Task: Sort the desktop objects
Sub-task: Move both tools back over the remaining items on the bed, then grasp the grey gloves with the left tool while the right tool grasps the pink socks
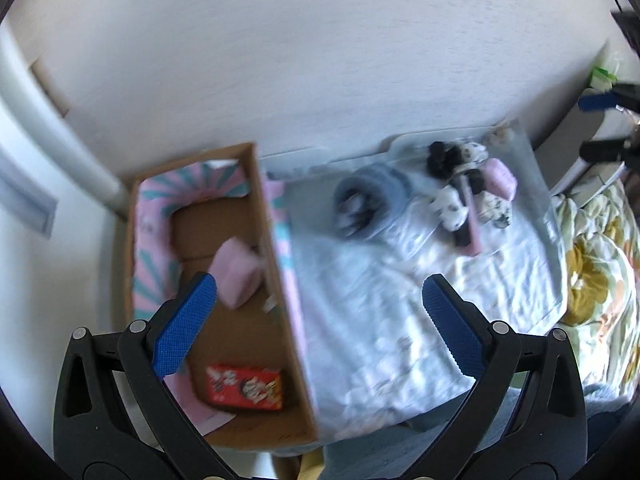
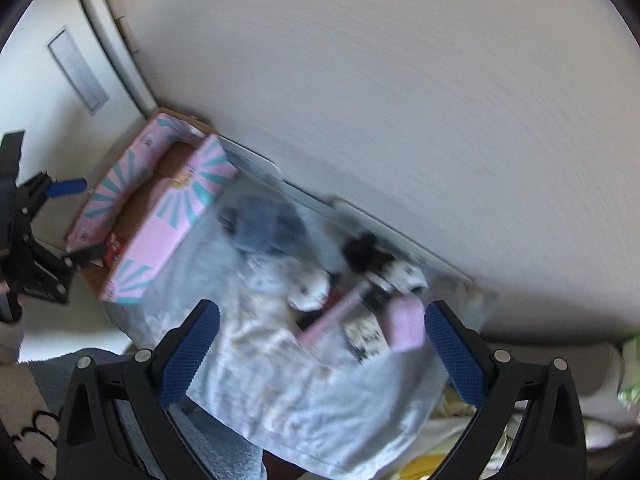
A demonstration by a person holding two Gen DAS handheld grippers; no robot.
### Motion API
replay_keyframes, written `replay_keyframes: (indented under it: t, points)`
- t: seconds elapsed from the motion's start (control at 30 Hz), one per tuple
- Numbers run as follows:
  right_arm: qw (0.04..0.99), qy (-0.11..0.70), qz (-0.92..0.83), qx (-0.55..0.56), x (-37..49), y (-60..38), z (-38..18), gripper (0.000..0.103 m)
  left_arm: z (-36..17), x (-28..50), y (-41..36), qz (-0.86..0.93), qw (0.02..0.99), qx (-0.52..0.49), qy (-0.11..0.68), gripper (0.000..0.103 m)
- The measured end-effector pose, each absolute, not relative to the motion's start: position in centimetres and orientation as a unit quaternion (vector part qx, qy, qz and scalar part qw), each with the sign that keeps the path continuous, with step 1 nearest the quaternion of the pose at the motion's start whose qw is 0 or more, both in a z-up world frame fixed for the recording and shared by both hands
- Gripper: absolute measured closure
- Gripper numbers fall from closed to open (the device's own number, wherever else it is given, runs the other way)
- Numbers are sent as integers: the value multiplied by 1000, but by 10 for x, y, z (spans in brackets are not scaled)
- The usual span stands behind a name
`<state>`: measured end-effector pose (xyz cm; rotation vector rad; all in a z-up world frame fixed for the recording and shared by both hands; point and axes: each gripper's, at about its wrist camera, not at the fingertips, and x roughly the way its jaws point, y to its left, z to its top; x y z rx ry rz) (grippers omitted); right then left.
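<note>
A cardboard box [image 1: 276, 264] with pink and teal flaps stands at the table's left end. Inside it are a pink pad [image 1: 236, 276] and a red snack packet [image 1: 244, 388]. My left gripper [image 1: 318, 296] hangs open above the box's right wall, holding nothing. On the pale cloth [image 2: 304, 400] lie a grey-blue roll [image 2: 268, 224], a black fluffy thing [image 2: 360, 252], spotted white soft items [image 2: 312, 288], a pink stick [image 2: 340, 316] and a second pink pad [image 2: 406, 324]. My right gripper [image 2: 322, 320] is open above these, nearest that pad and stick. Both views are blurred.
A white wall rises right behind the table. A floral quilt [image 1: 592, 264] lies past the table's right end. In the right wrist view the box [image 2: 160, 208] and my left gripper [image 2: 78, 222] are at far left. A grey-blue fabric [image 2: 60, 376] shows below.
</note>
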<state>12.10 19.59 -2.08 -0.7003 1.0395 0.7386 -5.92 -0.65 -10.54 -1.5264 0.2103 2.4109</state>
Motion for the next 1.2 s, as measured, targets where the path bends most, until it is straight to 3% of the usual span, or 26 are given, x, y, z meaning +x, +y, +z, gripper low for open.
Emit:
replay_keyframes:
  t: [0.47,0.83,1.03,1.1,1.2]
  points:
    - [745,531,281,-291,174,115,-84,1,-159,-119,86,802,164,-544,186,0]
    - [715,591,271,-256,234,106,-176,1,-223,-164,113,783,169,-559,215,1]
    - [703,602,279,-254,244,111,-199,1,-241,-170,119,776,177,-563,223,2]
    - [701,601,283,-260,245,113,-203,1,-247,-171,119,774,177,-563,228,4]
    - [699,603,286,-257,249,114,-209,1,-256,-173,119,768,181,-570,229,20]
